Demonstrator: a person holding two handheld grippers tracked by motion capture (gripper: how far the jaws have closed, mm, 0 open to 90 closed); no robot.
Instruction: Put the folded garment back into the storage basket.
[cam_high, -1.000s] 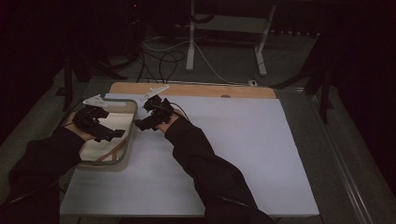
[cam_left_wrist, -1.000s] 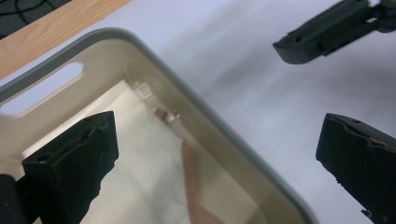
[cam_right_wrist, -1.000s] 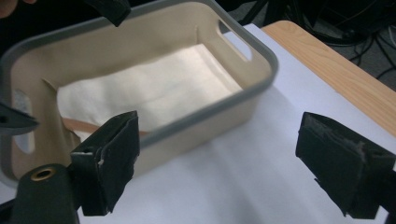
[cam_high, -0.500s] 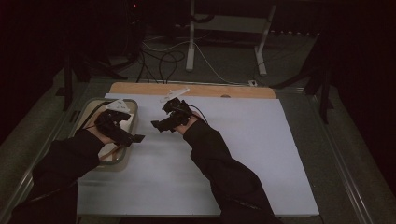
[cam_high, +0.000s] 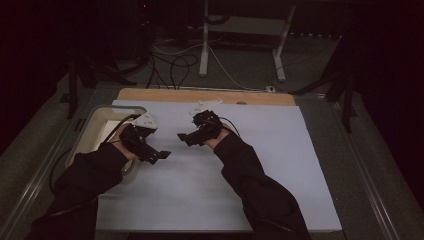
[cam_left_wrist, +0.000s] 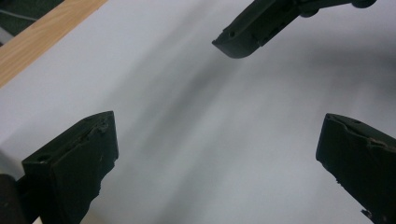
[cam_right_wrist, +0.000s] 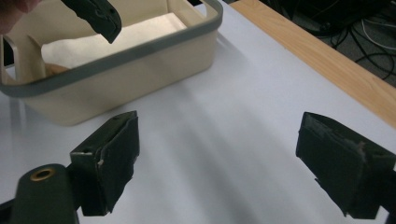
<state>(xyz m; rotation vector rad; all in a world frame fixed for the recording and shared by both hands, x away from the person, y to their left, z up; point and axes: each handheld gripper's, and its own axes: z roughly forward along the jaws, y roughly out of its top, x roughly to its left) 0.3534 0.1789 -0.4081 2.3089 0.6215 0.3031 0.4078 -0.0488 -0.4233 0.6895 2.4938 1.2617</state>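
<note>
My left gripper (cam_high: 159, 155) hovers over the white table cover (cam_high: 280, 165), just right of a cream bin (cam_high: 90, 122), and points right. In the left gripper view its jaws (cam_left_wrist: 217, 135) stand wide apart over bare white surface, open and empty. My right gripper (cam_high: 184, 139) is a little farther back and points left toward the bin. Its jaws (cam_right_wrist: 219, 126) are also open with nothing between them. The two gripper tips face each other a short way apart. The cream bin (cam_right_wrist: 140, 46) has a grey rim and holds a white sheet (cam_right_wrist: 107, 39).
A wooden strip (cam_high: 200, 95) runs along the table's far edge. Beyond it on the dark floor are cables (cam_high: 175, 65) and metal stand legs (cam_high: 205, 40). The white cover stretches wide to the right of both hands.
The left gripper has come out of the bin and moved right over the white cover. The right gripper has also shifted right and slightly away from the bin.
</note>
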